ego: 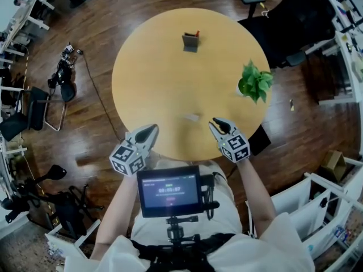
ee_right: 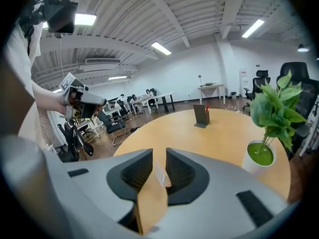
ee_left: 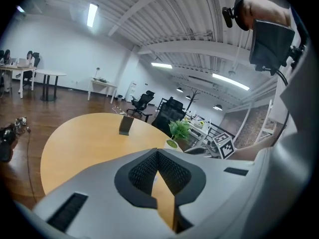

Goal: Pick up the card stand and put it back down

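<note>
so the card stand (ego: 191,41) is sitting upright on the far side of the round wooden table (ego: 147,78), with something red poking up at its right edge, and neither gripper is anywhere near it. There's a small clear piece (ego: 190,118) lying flat on the near part of the table, can't tell what it is. A potted plant (ego: 255,83) stands at the table's right edge. Both grippers hang at the near rim: left gripper (ego: 152,129) has its jaws pressed together at the tips with nothing between them, right gripper (ego: 214,122) has its jaws a little apart, gripping nothing, just tabletop showing through the gap
</note>
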`<state>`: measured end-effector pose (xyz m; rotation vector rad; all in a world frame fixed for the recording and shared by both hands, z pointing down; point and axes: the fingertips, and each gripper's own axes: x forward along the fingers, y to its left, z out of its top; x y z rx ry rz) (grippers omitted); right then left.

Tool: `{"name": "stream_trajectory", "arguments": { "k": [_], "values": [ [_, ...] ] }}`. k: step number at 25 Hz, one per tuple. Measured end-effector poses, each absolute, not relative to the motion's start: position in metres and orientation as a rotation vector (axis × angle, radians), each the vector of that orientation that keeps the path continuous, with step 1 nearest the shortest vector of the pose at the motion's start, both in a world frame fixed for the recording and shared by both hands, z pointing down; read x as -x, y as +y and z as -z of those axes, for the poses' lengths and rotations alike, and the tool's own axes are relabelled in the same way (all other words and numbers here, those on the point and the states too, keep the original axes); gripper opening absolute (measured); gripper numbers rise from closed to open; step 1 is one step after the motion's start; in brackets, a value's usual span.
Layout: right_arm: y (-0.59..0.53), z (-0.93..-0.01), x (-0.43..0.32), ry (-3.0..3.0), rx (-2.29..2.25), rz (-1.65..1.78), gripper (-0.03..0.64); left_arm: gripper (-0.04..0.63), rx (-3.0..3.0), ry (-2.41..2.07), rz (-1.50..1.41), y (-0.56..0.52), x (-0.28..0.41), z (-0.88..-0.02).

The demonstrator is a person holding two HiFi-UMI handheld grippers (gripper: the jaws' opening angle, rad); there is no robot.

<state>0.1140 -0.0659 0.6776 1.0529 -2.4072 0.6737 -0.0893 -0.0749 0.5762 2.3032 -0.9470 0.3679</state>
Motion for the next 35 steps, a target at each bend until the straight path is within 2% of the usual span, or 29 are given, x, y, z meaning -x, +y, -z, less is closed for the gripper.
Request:
{"name": "stream_trajectory", "arguments": {
  "k": [15, 35],
  "values": [
    [-0.073, -0.772, -0.082, -2.275, -0.927, -0.714, 0.094, -0.005, -2.350, -0.822, -0.439, -0.102, 0.079, -0.579],
    [-0.079, -0.843, -0.072, -2.188, -0.773, -0.807, 0.095, -0.005, -2.309, -0.870, -0.456, -0.122, 0.083, -0.585]
  ]
}}
